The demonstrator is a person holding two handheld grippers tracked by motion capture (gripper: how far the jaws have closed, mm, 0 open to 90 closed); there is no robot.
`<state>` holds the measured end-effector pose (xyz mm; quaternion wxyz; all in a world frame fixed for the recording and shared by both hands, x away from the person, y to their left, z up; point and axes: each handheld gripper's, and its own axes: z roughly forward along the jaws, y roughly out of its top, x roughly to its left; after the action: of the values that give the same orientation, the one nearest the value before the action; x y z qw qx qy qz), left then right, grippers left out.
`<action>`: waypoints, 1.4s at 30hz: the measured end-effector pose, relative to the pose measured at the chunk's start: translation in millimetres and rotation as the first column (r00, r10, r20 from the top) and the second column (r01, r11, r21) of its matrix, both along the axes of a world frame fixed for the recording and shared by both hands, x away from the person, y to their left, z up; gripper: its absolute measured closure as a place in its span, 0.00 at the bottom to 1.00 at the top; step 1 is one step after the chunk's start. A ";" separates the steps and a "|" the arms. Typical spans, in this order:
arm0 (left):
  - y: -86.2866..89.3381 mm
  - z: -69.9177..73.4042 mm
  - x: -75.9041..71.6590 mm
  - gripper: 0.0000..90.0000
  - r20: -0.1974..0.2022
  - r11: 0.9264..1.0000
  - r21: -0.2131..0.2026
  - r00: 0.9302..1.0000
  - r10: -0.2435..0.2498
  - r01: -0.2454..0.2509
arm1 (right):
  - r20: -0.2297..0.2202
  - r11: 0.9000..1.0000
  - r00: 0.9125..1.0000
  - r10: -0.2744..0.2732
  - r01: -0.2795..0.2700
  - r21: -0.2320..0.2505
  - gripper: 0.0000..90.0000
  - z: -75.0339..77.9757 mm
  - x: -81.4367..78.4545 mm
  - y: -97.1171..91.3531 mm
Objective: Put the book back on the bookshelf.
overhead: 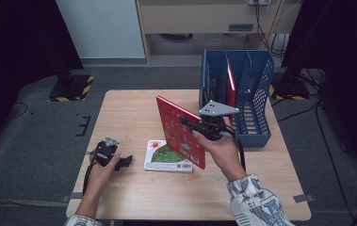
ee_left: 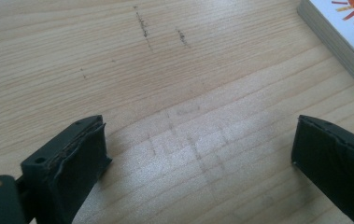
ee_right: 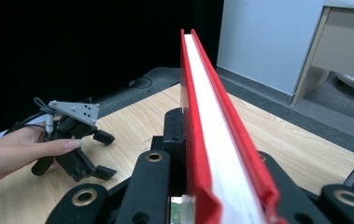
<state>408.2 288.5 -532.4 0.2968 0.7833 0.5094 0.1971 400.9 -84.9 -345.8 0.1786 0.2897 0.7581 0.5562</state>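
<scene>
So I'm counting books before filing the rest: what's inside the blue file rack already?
Inside the blue file rack, one red book stands upright against a divider. The rack's front wall and dividers hide the lower compartments, so more could be there.

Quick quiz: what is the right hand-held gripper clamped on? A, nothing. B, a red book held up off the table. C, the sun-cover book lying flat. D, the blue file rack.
B: the right hand-held gripper is shut on the red book, raised above the table.
</scene>
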 end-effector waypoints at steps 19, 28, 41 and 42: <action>-0.1 -4.4 -2.5 0.00 0.036 1.000 -0.017 0.999 -0.005 0.006 | -0.013 1.000 1.000 -0.016 0.016 0.013 0.88 -0.5 -16.6 -23.0; -0.1 -4.4 -2.6 0.00 0.036 1.000 -0.017 0.999 -0.005 0.006 | -0.024 0.999 0.999 -0.033 0.034 0.026 0.88 -4.7 -28.3 -44.7; -0.1 -4.4 -2.5 0.00 0.036 1.000 -0.017 0.999 -0.006 0.007 | -0.031 0.997 0.998 -0.061 0.062 0.045 0.88 -7.2 -41.5 -72.7; -0.1 -4.4 -2.5 0.00 0.036 1.000 -0.017 0.999 -0.006 0.007 | -0.032 0.997 0.998 -0.063 0.064 0.044 0.88 -7.7 -42.9 -74.2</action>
<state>405.7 288.3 -536.8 0.3134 0.7786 0.5032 0.2059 358.0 -159.1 -353.4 0.1780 0.3261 0.7384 0.5627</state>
